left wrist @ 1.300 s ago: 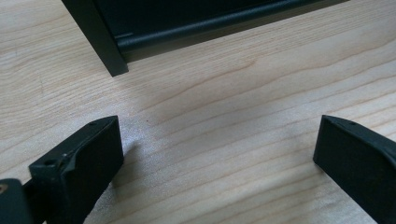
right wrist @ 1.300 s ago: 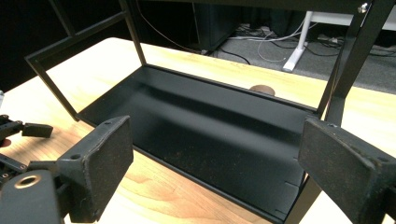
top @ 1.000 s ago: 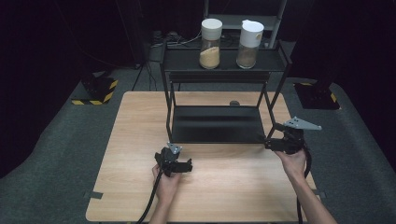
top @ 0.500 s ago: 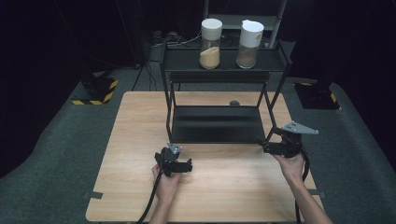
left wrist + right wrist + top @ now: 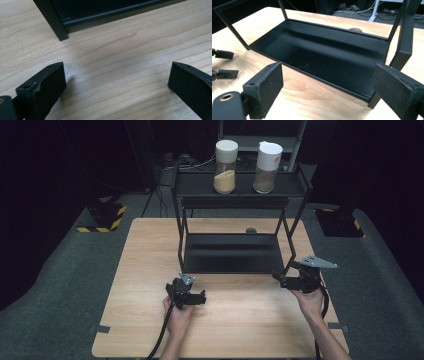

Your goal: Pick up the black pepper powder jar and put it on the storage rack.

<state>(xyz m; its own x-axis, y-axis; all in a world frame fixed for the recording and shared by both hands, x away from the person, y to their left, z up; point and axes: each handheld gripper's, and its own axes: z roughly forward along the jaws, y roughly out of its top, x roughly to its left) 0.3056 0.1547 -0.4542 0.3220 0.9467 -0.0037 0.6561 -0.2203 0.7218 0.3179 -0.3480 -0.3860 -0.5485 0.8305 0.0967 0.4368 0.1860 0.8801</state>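
Right gripper lowered and drawn nearer front right leg of black rack since a second ago — jaws spread wide, nothing held. Left gripper unmoved, resting on wooden table near rack's front left leg, jaws wide apart, empty. Two lidded jars seen upright on rack's top shelf, well apart from both grippers. Judged: no grasp yet made — approach toward rack only beginning.

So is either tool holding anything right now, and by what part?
Nothing is held. The left tool and right tool are both open over bare table, near the black rack.
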